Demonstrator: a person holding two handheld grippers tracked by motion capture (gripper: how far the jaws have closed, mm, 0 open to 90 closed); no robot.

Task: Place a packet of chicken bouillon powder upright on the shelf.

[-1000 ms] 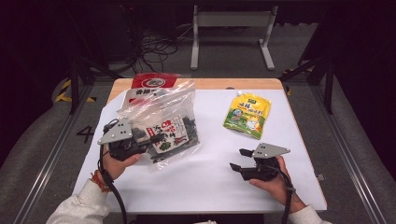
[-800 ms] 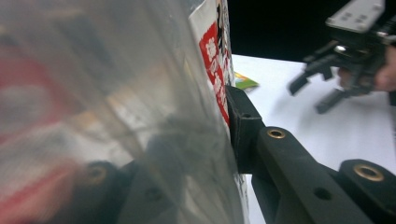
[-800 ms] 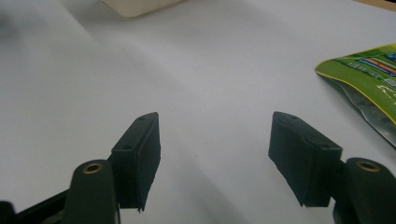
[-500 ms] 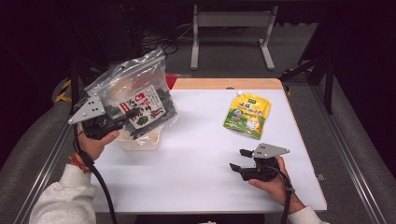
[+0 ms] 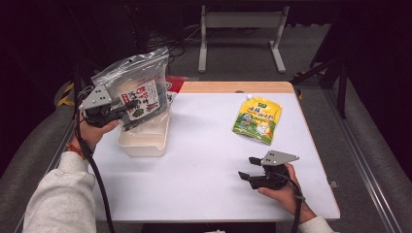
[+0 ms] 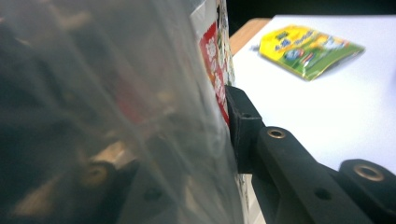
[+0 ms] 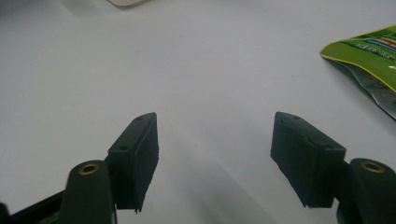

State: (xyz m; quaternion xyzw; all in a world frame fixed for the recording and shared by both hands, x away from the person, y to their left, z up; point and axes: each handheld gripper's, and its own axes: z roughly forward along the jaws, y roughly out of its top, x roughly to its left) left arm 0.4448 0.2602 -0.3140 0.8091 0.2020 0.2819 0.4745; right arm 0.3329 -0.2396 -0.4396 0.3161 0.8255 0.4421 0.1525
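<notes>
A: Where is the bag sitting? I'm watching from the high view.

B: I'm seeing the left gripper (image 5: 127, 105) clamping the clear plastic bag (image 5: 137, 87) in the air, directly over the white tub (image 5: 144, 140) at the table's (image 5: 204, 160) left edge.

A: And inside it?

B: Crinkled film is blurring everything; I'm making out one red-and-white printed packet (image 6: 214, 70).

A: The other hand?

B: The right gripper (image 5: 250, 168) is resting low, jaws spread wide, nothing between them, the glossy yellow-green pouch (image 5: 258, 119) lying flat beyond it.
</notes>
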